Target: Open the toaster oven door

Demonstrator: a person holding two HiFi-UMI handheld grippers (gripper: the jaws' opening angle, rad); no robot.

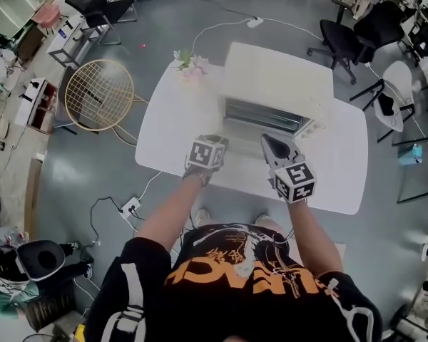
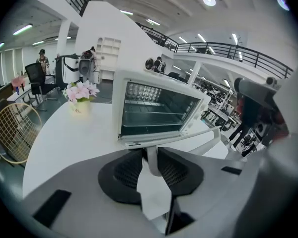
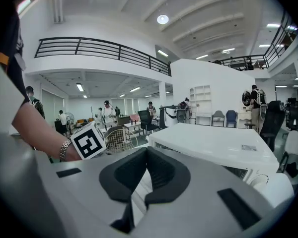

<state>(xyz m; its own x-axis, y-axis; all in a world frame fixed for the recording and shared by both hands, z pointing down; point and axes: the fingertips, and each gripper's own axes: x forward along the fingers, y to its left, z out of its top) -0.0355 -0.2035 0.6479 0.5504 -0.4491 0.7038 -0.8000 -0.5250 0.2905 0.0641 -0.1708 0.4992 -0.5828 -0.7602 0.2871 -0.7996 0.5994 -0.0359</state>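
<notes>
The left gripper [image 2: 151,151] clenches the white bar handle [image 2: 150,161] of the white toaster oven [image 2: 159,108], centre frame, controlling its seemingly lowered door. The right gripper [image 3: 145,155] idles closed, empty.

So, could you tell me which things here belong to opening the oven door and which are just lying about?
Job: oven, handle, left tongs shut on it.
Lying about: flowers, wire frame, chairs, power strip.
</notes>
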